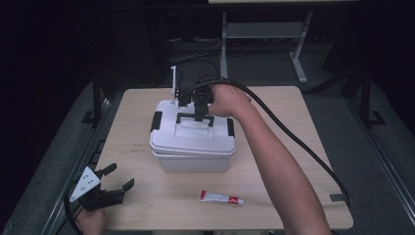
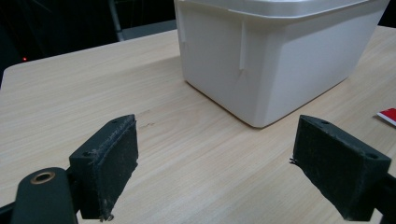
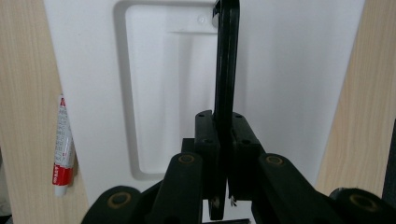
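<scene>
White box mid-table, its black handle pinched upright by the right gripper
Handle's long axis spans the lid; its lower end hides behind the pads. Left gripper gapes, empty, near the table's corner

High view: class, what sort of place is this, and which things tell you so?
Probably a lab or workshop set up for recording. A bare wooden table stands on grey floor, metal frame legs behind it, cables on the floor, and a cabled right gripper clamps the box handle.

A red-and-white tube lies on the wooden table, near its front edge
</scene>
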`<action>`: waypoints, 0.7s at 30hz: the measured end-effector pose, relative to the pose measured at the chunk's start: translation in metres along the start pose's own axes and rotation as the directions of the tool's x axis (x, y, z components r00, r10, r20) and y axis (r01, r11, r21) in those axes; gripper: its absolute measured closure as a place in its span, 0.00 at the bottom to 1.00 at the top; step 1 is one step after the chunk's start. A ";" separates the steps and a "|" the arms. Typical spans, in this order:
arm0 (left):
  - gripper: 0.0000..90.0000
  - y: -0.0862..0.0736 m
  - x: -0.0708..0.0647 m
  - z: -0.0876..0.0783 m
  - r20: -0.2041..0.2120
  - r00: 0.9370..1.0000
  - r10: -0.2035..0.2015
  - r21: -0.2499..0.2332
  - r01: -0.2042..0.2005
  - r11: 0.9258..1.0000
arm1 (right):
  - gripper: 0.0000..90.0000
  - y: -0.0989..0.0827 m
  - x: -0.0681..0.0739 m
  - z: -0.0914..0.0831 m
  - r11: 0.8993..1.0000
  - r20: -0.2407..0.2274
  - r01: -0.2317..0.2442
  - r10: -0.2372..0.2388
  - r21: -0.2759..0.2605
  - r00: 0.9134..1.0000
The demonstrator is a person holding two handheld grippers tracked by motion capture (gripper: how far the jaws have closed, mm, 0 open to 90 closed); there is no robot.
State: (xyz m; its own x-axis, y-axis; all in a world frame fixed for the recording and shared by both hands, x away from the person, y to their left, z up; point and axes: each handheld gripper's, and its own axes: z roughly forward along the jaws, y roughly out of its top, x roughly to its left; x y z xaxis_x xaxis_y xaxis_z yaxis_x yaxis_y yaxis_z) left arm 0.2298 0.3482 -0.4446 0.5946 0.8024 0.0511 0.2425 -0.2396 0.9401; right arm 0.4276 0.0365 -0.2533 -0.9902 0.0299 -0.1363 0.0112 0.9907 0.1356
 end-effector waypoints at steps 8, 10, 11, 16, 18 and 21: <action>0.15 0.000 0.000 0.000 0.001 1.000 0.001 -0.001 -0.001 1.000 | 0.94 -0.001 0.001 0.000 1.000 0.009 -0.003 0.003 -0.007 1.000; 0.15 0.000 0.000 0.000 -0.001 1.000 0.002 -0.001 -0.002 1.000 | 0.94 -0.002 0.001 -0.002 1.000 0.004 -0.007 0.007 -0.014 1.000; 0.15 0.000 0.000 0.000 0.001 1.000 0.000 0.000 0.000 1.000 | 0.94 -0.003 0.001 -0.003 1.000 0.009 -0.006 0.006 -0.012 1.000; 0.15 0.000 0.000 0.000 0.001 1.000 0.001 0.001 -0.001 1.000 | 0.94 -0.008 0.002 -0.010 1.000 0.017 -0.012 0.012 -0.018 1.000; 0.15 0.000 0.000 0.000 0.002 1.000 0.003 0.002 -0.003 1.000 | 0.94 -0.010 0.002 -0.011 1.000 0.018 -0.012 0.012 -0.019 1.000; 0.15 0.000 -0.001 0.001 0.001 1.000 0.007 0.003 -0.007 1.000 | 0.94 -0.015 0.003 -0.015 1.000 0.026 -0.017 0.018 -0.026 1.000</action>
State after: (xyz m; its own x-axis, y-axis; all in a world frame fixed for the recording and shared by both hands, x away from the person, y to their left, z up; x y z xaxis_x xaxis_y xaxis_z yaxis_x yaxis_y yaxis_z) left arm 0.2302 0.3471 -0.4445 0.5969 0.8003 0.0569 0.2413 -0.2466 0.9386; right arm 0.4224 0.0192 -0.2406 -0.9859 0.0509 -0.1594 0.0244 0.9862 0.1635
